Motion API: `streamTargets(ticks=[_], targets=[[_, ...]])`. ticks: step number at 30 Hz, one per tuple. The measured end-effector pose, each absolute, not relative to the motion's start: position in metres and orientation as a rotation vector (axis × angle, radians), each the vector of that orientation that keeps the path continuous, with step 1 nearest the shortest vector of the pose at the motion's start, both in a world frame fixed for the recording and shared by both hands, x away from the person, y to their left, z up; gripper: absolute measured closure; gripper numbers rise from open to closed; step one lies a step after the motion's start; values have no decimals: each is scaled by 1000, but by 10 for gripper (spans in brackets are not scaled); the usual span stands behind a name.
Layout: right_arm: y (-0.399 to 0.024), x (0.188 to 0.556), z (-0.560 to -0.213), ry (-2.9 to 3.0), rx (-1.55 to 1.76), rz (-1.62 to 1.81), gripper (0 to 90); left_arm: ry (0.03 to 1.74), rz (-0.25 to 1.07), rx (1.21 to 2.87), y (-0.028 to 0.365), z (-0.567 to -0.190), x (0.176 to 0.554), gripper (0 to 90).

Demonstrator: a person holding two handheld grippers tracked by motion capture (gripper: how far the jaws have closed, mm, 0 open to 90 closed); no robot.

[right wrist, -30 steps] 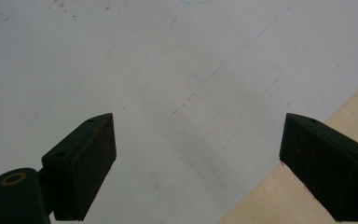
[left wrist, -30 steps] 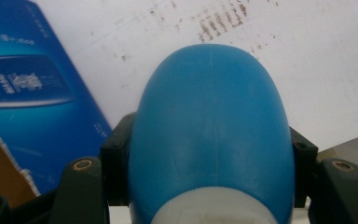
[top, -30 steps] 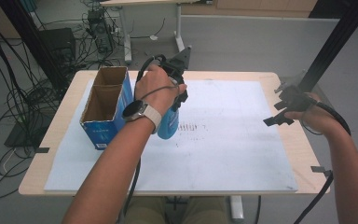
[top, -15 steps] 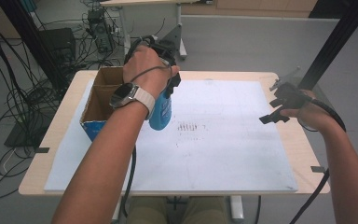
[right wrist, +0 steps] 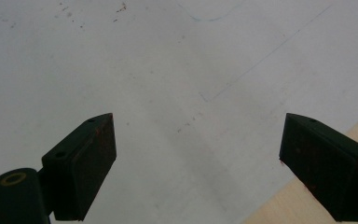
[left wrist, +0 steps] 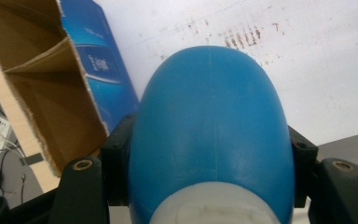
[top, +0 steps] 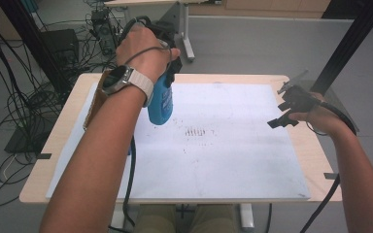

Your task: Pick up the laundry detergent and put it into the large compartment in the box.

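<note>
A blue bottle with a white lower end hangs in the air over the left part of the white sheet. My left gripper is shut on it, a black jaw pressing each side, and the hand above covers most of the gripper. In the left gripper view the bottle bulges between the jaws, with an open cardboard box with blue sides beside it. From above, a forearm hides most of that box. My right gripper hovers open at the sheet's right edge, with nothing between its jaws.
Dark smudges mark the sheet's middle. The wooden table edge shows on the right. Cables and equipment crowd the floor at the left. A black post rises at the far right, and another table's leg stands behind.
My left hand has risen and drifted left toward the box, carrying the blue bottle up off the sheet. The right hand has barely moved.
</note>
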State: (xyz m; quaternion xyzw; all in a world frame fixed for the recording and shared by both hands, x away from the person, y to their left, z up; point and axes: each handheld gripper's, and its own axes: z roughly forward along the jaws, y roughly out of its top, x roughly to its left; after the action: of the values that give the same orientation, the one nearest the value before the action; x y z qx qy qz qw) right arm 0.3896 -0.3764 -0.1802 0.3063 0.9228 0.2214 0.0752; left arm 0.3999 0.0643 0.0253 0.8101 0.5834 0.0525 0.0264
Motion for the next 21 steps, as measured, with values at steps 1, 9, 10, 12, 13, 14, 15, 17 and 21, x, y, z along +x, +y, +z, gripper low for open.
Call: streamTargets(ticks=[1, 9, 10, 12, 13, 14, 15, 17, 21], targets=[[-376, 390, -180, 2768, 922, 665, 107, 1797, 172, 2494, 66, 28, 399, 379], [-377, 388, -180, 2762, 915, 668, 107, 1836, 195, 2467, 74, 43, 399, 379], [-377, 388, -180, 2761, 917, 666, 107, 1839, 186, 2462, 76, 45, 400, 379], [-378, 388, -180, 2759, 918, 669, 107, 1847, 176, 2449, 80, 46, 401, 379], [-378, 387, -180, 2757, 918, 671, 107, 1848, 168, 2457, 81, 47, 402, 379], [-379, 387, -179, 2756, 919, 673, 107, 1851, 173, 2449, 81, 47, 402, 379], [-379, 387, -179, 2754, 920, 674, 107, 1853, 178, 2448, 81, 48, 401, 379], [-379, 386, -179, 2752, 927, 673, 107, 1865, 187, 2431, 83, 50, 401, 379], [-378, 386, -181, 2758, 929, 672, 107, 1876, 197, 2422, 88, 55, 401, 379]])
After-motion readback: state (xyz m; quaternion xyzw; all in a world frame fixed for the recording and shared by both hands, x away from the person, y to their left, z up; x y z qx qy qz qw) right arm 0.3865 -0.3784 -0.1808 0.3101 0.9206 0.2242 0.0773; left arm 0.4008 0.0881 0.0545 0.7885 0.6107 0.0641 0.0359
